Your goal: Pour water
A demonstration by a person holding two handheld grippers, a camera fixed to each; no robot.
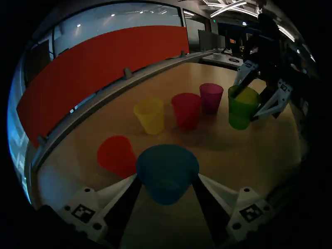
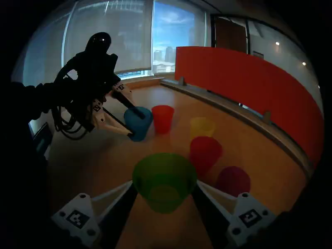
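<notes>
Left tool (image 1: 167, 181): part-closed, both fingers pressed against the sides of the blue cup (image 1: 167, 172).
Blue cup: held in the left tool, just beside the orange cup (image 1: 116, 155).
Right tool (image 2: 165, 186): part-closed, both fingers gripping the green cup (image 2: 164, 179).
Green cup: held in the right tool, near the magenta cup (image 1: 211, 96).
Tabletop (image 1: 249, 145): wooden; orange cup, yellow cup (image 1: 150, 115), red cup (image 1: 186, 110) and magenta cup standing in a row.
Red partition (image 1: 103, 66): along the tabletop's far edge.

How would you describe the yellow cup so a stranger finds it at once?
Start at the long red screen along the table. Beside it stands a row of cups. The yellow cup is between the orange cup and the red cup, the only yellow one.
</notes>
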